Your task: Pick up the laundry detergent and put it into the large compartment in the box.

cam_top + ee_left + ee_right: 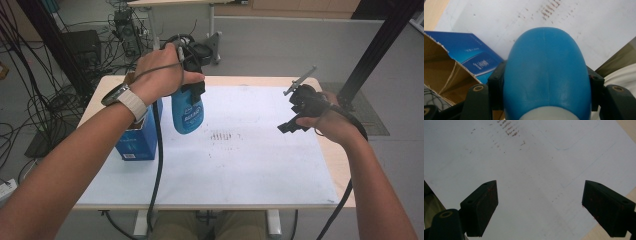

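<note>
L gripper (192, 82): jaws clamped on blue bottle (187, 112), pads on either flank just below the white neck (left gripper view).
Bottle (546, 72): held in air, clear of the white mat (240, 165), just beside the blue carton (140, 137), over mat's left part.
Long axis: near vertical, slight tilt. Neck/cap end up inside the grip, rounded base pointing down at mat.
R gripper (300, 112): jaws wide apart, nothing between them; hovers over mat's right side, well apart from bottle.
Carton: upright at table's left edge, top flaps open, torn cardboard rim visible (446, 72).
Mat: brown smudge marks (222, 136) near centre.
Risk 1: body is smooth + rounded, grip is high up near neck → bottle could swing or slip down thru pads if hand jerks.
Risk 2: base hangs close to carton → sideways move could knock carton, tip it off table edge.
Risk 3: set down tilted → lands on base edge, topples.
</note>
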`<action>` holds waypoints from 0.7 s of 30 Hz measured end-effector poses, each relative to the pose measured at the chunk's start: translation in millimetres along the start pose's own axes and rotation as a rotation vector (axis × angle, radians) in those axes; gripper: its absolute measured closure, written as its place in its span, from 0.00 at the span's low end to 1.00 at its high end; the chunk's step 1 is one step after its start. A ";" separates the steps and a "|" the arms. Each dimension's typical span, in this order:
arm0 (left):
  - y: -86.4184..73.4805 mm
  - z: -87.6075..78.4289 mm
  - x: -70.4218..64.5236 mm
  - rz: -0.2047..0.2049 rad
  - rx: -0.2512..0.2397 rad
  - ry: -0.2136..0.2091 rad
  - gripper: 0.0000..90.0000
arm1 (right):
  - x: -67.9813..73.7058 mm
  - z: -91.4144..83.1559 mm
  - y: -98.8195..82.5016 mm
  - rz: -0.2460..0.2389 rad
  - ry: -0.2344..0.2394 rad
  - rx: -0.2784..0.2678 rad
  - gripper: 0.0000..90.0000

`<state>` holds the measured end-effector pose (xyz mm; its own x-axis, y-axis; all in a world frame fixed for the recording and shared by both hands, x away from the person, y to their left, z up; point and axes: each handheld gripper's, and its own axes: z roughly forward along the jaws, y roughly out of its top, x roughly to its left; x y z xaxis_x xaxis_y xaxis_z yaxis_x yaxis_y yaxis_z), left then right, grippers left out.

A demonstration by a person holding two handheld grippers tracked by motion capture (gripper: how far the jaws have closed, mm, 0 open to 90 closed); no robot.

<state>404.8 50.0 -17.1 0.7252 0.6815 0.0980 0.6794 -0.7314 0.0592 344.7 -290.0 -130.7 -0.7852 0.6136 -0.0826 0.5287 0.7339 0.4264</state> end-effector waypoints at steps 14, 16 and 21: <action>-6.2 -17.2 -1.7 -0.075 -0.008 0.018 0.42 | 3.5 -1.7 0.5 -0.013 0.006 -0.012 0.15; -6.9 -18.2 -0.7 -0.091 -0.009 0.014 0.42 | 3.7 -2.4 -0.7 -0.013 0.005 -0.016 0.15; -8.7 -22.5 3.0 -0.120 -0.015 0.002 0.42 | 4.3 -3.1 -4.2 -0.013 0.006 -0.017 0.15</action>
<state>398.6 57.9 5.0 0.6388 0.7639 0.0915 0.7593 -0.6451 0.0852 338.1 -291.4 -130.1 -0.7937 0.6026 -0.0832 0.5131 0.7366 0.4405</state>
